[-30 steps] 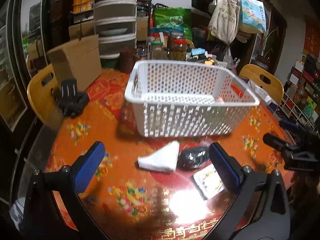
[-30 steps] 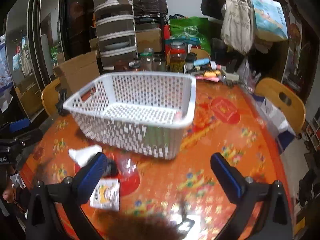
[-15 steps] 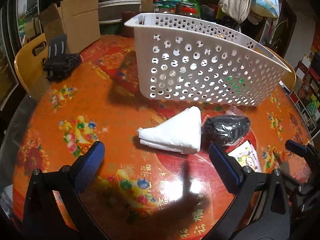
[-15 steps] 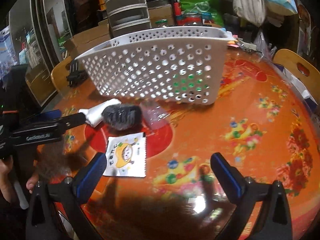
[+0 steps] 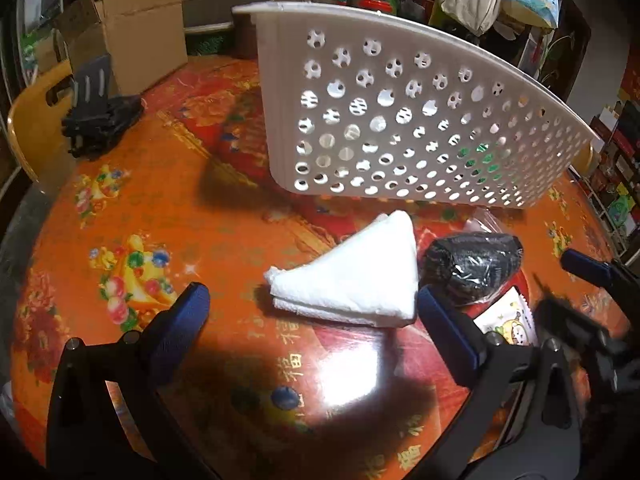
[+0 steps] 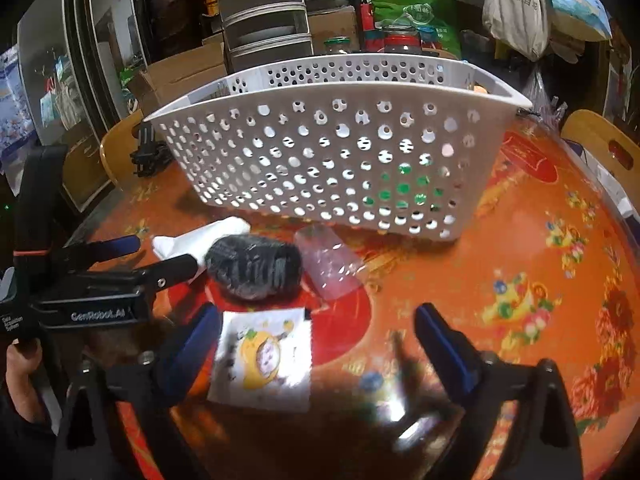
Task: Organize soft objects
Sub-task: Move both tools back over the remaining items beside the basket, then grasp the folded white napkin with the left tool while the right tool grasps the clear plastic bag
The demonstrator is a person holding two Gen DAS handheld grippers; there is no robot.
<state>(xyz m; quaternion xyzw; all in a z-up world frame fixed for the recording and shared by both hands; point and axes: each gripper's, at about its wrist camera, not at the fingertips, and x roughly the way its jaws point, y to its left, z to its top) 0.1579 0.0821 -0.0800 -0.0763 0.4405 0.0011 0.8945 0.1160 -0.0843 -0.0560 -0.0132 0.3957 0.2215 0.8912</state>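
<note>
A round desk (image 5: 168, 216) with a glossy orange and red flowered cover carries a white perforated basket (image 5: 404, 128) towards its far side. In front of the basket lie three soft things close together: a folded white cloth (image 5: 356, 276), a dark bundle in clear plastic wrap (image 5: 472, 264) just to the cloth's right, and a flat white packet with a yellow cartoon print (image 6: 264, 360) nearer the camera.

The left gripper (image 5: 312, 316) hovers low over the cloth, its blue-padded fingers spread wide on either side of the cloth and gripping nothing. The right gripper (image 6: 316, 344) hangs above the packet; its fingers have just been narrowing a little, yet remain wide apart with nothing pressed between them, the left finger's pad (image 6: 192, 352) overlapping the packet's edge. A hand (image 6: 20, 364) holds the left gripper's handle.
</note>
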